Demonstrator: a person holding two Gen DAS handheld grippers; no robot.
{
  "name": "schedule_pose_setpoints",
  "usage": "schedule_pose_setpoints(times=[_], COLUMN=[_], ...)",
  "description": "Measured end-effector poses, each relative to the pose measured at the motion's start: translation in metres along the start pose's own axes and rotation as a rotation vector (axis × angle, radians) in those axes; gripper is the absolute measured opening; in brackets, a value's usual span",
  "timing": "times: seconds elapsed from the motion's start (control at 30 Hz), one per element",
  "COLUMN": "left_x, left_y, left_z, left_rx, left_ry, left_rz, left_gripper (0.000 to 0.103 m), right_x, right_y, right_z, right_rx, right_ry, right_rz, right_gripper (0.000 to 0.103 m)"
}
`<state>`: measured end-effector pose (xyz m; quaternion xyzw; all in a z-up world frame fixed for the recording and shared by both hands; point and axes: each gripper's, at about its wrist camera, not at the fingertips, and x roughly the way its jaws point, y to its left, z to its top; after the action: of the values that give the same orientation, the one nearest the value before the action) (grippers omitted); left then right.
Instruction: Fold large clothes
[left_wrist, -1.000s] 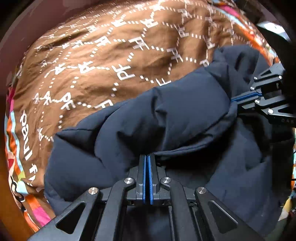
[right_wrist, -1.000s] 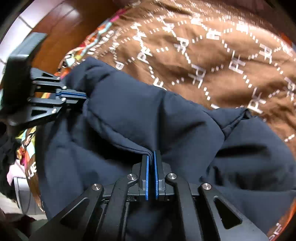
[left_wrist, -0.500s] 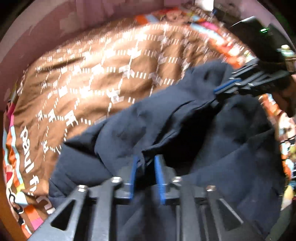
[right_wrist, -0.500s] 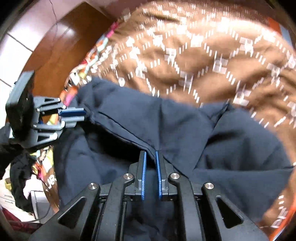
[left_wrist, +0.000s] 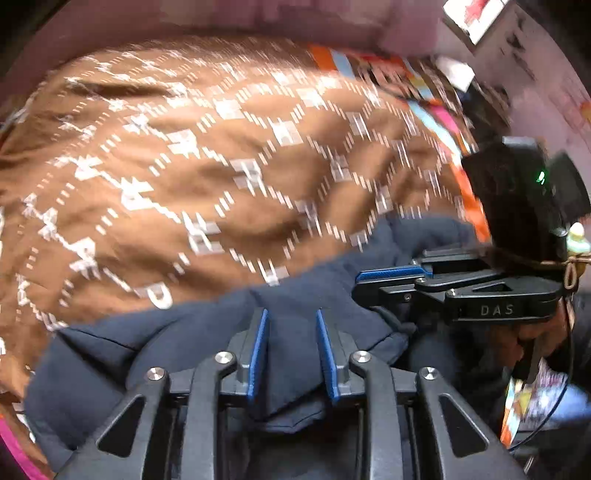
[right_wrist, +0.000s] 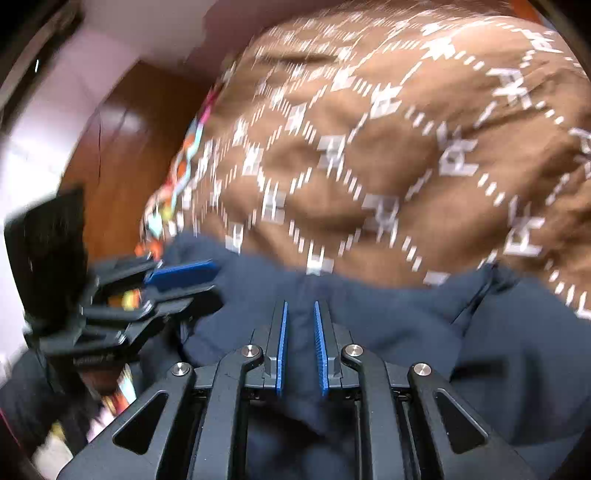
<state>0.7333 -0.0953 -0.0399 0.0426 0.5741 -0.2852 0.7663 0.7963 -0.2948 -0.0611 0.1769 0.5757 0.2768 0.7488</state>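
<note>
Your navy jacket (left_wrist: 177, 343) is bunched up at the near edge of the bed, lying on the brown quilt (left_wrist: 229, 177) with the white letter pattern, and it fills the lower part of both wrist views. Your left gripper (left_wrist: 291, 347) has its blue pads apart with a fold of the jacket poking up between them; the jaws are closing in right now, but the pads don't look pressed onto the cloth, there's a bit of slack either side. Your right gripper (right_wrist: 301, 339) is in much the same spot: narrow gap, jacket fabric running between the pads, and it doesn't look clamped either. From the left camera you can see the right gripper off to the right, side-on above the jacket's right end, with your hand (left_wrist: 532, 332) behind it. From the right camera the left gripper (right_wrist: 184, 284) shows up at the left edge, over the jacket's left end. Both views are smeared with motion blur, so fine detail on the fabric is hard to make out. A strip of bright multicolour sheet (right_wrist: 177, 192) peeks out at the quilt's edge, with a wooden panel (right_wrist: 110, 166) beyond it.
</note>
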Motion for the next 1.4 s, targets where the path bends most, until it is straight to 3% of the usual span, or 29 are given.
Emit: schedule_pose_setpoints(times=[0.17,0.23,0.33,0.53,0.7,0.77,0.97,1.17,1.27,1.33,1.37,1.4], left_x=[0.017,0.023,0.038,0.052,0.022,0.019,0.044,0.023,0.002,-0.012,-0.019,-0.026], left_y=[-0.006,-0.002,0.008,-0.002,-0.009,-0.010,-0.008,-0.023,-0.031,-0.037,-0.039,-0.039], left_z=[-0.029,-0.034,-0.040,-0.053,-0.074,-0.082,-0.087,-0.107,-0.116,-0.121,-0.123,-0.124], left_rx=[0.095,0.090,0.044,0.047,0.015,0.022,-0.047,-0.099,-0.154,-0.182,-0.190,-0.196], left_ry=[0.143,0.187,0.234,0.214,0.106,0.103,0.132,-0.027,-0.102,-0.156,-0.186,-0.212], left_rz=[0.032,0.064,0.066,0.127,0.128,0.149,0.220,0.249,0.252,0.254,0.259,0.267], left_gripper=[0.016,0.005,0.003,0.003,0.003,0.003,0.003,0.003,0.005,0.012,0.019,0.026], right_x=[0.019,0.024,0.037,0.055,0.024,0.009,0.027,0.016,-0.010,-0.023,-0.031,-0.041], right_y=[0.004,0.003,-0.001,0.002,0.018,0.022,-0.008,-0.003,0.005,0.014,0.020,0.026], right_z=[-0.028,-0.032,-0.033,-0.047,-0.057,-0.061,-0.059,-0.082,-0.092,-0.099,-0.103,-0.109], right_rx=[-0.080,-0.090,-0.064,-0.088,-0.129,-0.156,-0.042,-0.033,-0.057,-0.090,-0.105,-0.121], right_ry=[0.167,0.190,0.215,0.170,0.112,0.074,0.091,-0.045,-0.134,-0.191,-0.223,-0.259], right_rz=[-0.094,-0.107,-0.116,-0.172,-0.259,-0.317,-0.290,-0.289,-0.311,-0.326,-0.339,-0.357], right_gripper=[0.005,0.004,0.000,0.000,0.000,0.000,0.000,0.000,0.010,0.028,0.044,0.052])
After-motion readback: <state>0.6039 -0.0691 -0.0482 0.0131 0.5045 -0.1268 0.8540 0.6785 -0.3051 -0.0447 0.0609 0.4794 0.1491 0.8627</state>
